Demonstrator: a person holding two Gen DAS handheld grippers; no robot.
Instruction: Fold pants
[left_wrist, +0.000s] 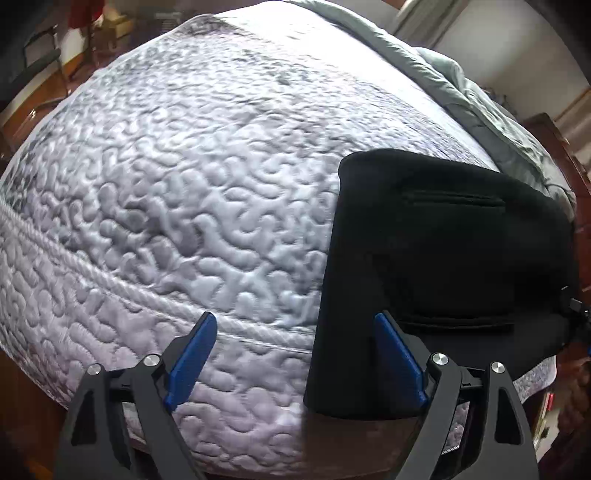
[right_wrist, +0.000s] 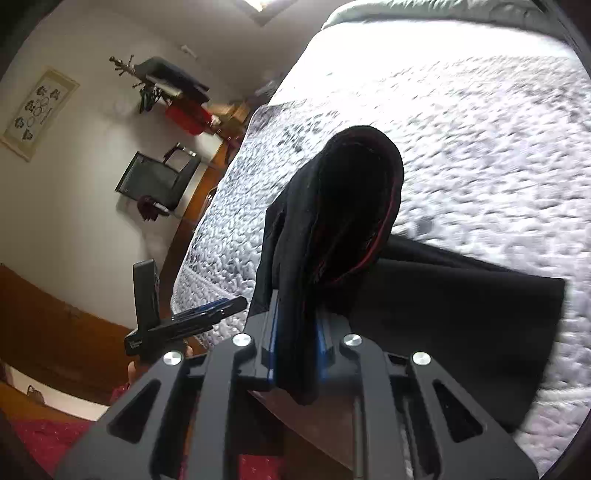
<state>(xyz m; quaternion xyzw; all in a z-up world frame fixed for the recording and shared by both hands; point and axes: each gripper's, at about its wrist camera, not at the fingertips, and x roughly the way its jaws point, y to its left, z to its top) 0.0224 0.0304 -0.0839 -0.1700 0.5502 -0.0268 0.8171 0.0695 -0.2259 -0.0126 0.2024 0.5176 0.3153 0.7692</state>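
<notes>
The black pants (left_wrist: 454, 258) lie folded on the quilted grey mattress (left_wrist: 177, 192), at its near right corner, one edge hanging over the side. My left gripper (left_wrist: 295, 332) is open and empty; its right blue finger (left_wrist: 399, 354) is over the pants' near edge, its left finger over bare mattress. In the right wrist view my right gripper (right_wrist: 295, 332) is shut on a bunched part of the pants (right_wrist: 343, 206), with red-stitched hem, lifted above the flat part (right_wrist: 461, 325). The left gripper (right_wrist: 184, 321) shows to its left.
A grey-green duvet (left_wrist: 461, 81) is heaped along the far side of the bed. A dark chair (right_wrist: 159, 177) and a coat stand (right_wrist: 162, 81) stand by the wall beyond the bed. Wooden floor lies beside the bed.
</notes>
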